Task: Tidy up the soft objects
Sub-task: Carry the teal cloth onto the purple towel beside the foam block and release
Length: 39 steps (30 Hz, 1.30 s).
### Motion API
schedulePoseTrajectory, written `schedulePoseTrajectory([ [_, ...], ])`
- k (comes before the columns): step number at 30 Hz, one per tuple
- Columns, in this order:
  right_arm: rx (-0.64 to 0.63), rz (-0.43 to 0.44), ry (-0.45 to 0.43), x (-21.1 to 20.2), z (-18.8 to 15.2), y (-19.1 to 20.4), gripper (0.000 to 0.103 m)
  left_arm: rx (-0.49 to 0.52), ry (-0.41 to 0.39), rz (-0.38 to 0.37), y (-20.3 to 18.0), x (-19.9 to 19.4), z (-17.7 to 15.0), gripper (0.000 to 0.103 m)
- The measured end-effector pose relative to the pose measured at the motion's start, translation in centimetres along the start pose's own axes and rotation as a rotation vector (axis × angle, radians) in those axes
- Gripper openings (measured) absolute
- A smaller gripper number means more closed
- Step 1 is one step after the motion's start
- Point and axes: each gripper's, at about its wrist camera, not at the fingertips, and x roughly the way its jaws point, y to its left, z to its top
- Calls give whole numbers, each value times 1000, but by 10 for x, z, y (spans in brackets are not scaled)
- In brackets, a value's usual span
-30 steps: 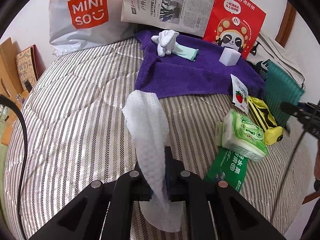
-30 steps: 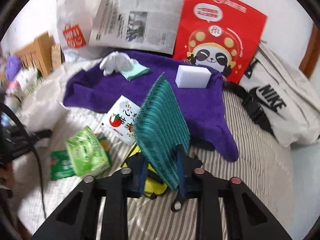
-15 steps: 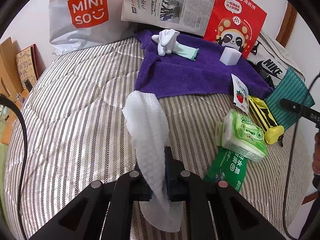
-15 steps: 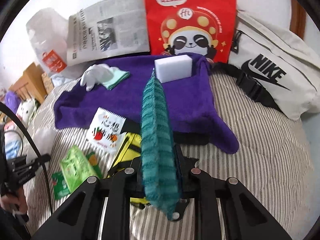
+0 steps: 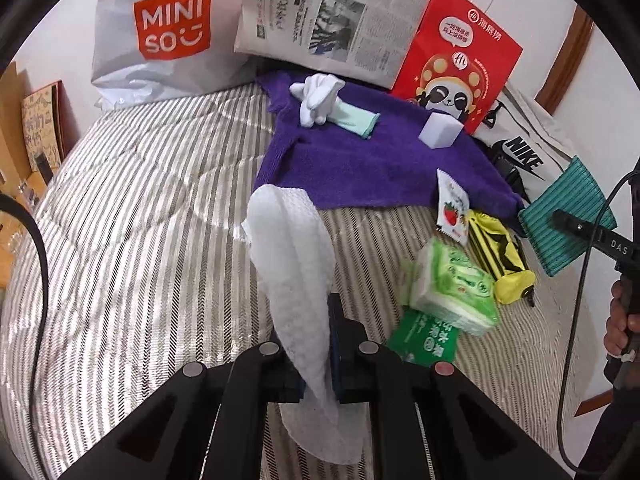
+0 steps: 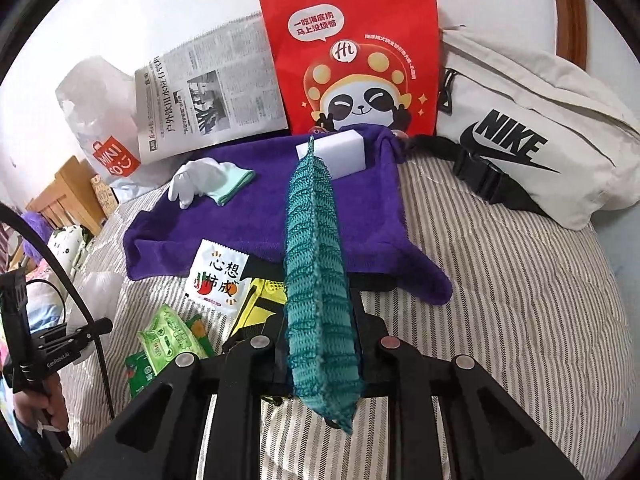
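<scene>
My left gripper is shut on a white textured cloth that stands up from the jaws and droops below them, above the striped bed. My right gripper is shut on a teal knitted cloth, held edge-on in the right wrist view; the same teal knitted cloth shows at the far right of the left wrist view. A purple towel lies spread at the back of the bed, bearing a white glove, a mint sock and a white sponge block.
On the striped bedcover lie a strawberry sachet, a yellow pouch, a green tissue pack and a green packet. A Miniso bag, newspaper, red panda bag and Nike bag line the back.
The right gripper has rolled and shifted sideways, so the teal cloth now stands edge-on before the sponge block. The left gripper and white cloth have hardly moved.
</scene>
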Motion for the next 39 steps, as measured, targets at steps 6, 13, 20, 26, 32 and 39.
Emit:
schedulePoseTrajectory([
  [6,19,32,-8,-1,4,-3,20,9,-11,-17,-6,-15,9,9],
  [13,24,47,-30,1,15,-4,20,37,-23,-35,-17,-19,20,9],
  [20,19,52,-49,12,37,-3,20,75,-20,-49,-28,-12,40,9],
  [26,27,65,-68,28,64,-3,20,105,-33,-49,-37,-7,71,9],
  [32,51,65,-59,53,84,-7,20,136,-42,-70,-46,5,108,9],
  [39,116,106,-11,88,98,-15,20,169,-15,-74,-56,35,142,9],
])
